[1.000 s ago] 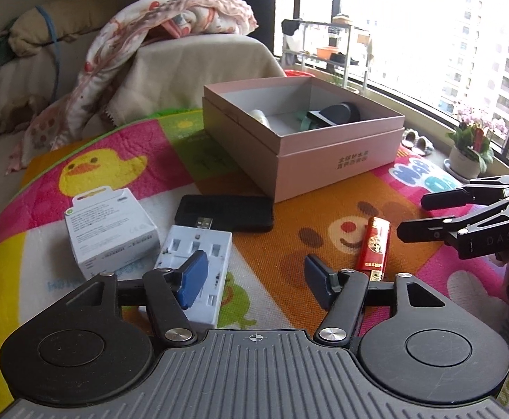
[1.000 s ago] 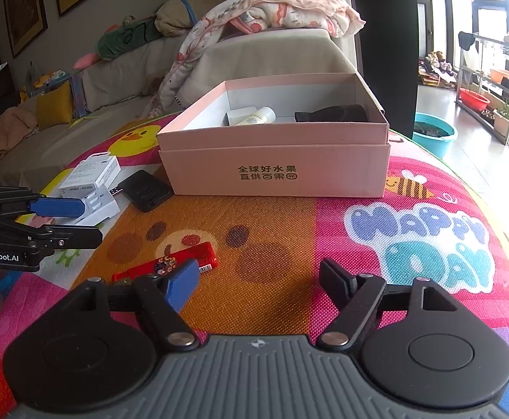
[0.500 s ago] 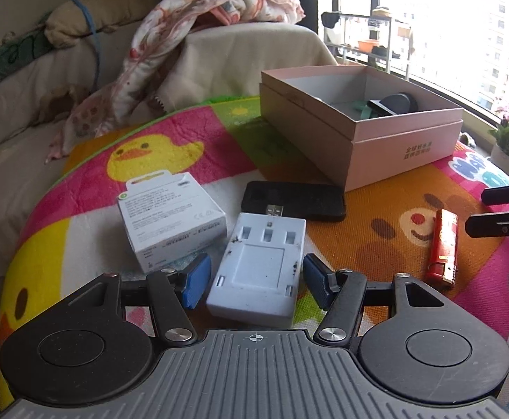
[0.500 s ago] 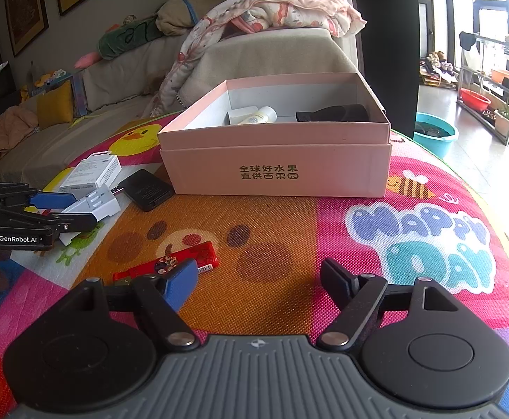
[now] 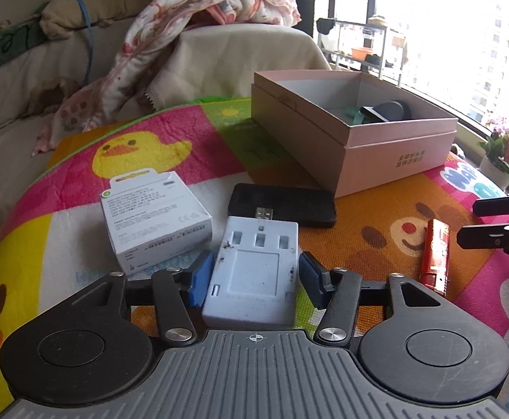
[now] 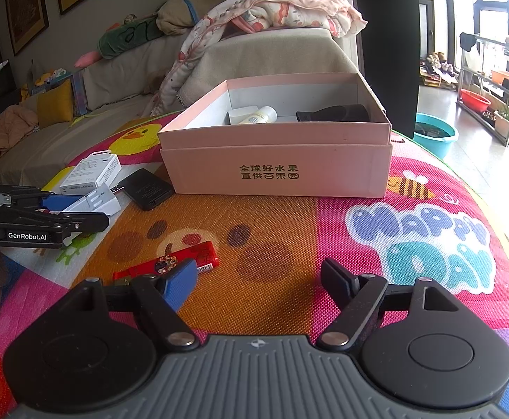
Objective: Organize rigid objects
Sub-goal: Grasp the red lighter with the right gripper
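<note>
A white battery charger (image 5: 254,279) lies flat on the colourful play mat between the jaws of my left gripper (image 5: 254,272). The jaws are closing on its sides; the left pad (image 5: 200,279) is at its edge and a thin gap shows at the right pad. A white carton (image 5: 156,216) lies to its left and a black flat device (image 5: 282,202) just beyond it. A red lighter (image 6: 170,262) lies beside the left finger of my right gripper (image 6: 257,272), which is open and holds nothing. The open pink box (image 6: 275,174) holds a white bottle (image 6: 257,116) and a black object (image 6: 334,113).
The mat (image 6: 324,237) covers a raised surface that drops off at the right and near edges. A sofa with a blanket (image 6: 271,7) stands behind the box. A teal basin (image 6: 432,132) sits on the floor to the right. A potted plant (image 5: 502,153) stands by the window.
My left gripper has shifted left from near the lighter to the charger and its jaws have narrowed around it. The right gripper has stayed still and open.
</note>
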A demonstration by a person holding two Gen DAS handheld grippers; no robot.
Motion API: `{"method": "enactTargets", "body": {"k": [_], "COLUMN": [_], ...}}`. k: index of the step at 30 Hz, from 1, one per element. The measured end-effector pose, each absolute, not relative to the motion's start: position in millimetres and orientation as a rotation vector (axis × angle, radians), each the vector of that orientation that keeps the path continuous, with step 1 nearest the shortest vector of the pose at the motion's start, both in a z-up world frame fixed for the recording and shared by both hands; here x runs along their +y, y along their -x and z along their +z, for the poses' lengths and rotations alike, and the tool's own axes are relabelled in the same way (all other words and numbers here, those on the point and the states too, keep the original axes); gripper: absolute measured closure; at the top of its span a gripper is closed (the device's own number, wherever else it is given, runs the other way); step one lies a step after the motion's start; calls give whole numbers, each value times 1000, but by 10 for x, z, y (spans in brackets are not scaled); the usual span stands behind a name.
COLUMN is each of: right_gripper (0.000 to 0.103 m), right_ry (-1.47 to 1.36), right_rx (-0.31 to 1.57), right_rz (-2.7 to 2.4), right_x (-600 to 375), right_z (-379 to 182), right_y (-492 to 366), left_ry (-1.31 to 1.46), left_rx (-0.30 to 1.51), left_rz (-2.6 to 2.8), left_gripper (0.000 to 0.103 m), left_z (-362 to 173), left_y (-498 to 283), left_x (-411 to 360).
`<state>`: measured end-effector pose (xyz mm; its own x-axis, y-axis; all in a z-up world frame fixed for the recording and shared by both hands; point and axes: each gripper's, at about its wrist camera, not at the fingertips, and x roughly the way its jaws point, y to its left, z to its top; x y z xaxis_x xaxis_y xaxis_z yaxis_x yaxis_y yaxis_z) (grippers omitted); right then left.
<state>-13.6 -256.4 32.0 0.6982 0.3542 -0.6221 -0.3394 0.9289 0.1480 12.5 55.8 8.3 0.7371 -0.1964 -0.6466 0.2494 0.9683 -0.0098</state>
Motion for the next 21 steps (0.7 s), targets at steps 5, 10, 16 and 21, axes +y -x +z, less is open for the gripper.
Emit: {"method": "enactTargets", "body": {"k": [5, 10, 16, 21], "right_gripper": [24, 24, 24, 24], "right_ry": [-23, -23, -23, 25], "right_rx": [698, 698, 698, 704], "right_rz": [387, 387, 387, 490], "right_x": [-2564, -2563, -2565, -2475], "right_z": [321, 321, 321, 347], "right_y": [137, 137, 133, 194], "left_ry": [-67, -97, -81, -80], "left_rx": [709, 708, 695, 686], "left_rz": [-277, -276, -266, -258], "left_gripper": [50, 50, 50, 50], "left_z": [92, 86, 75, 67], "left_y": [12, 198, 240, 254], "left_x": [475, 324, 311, 303]}}
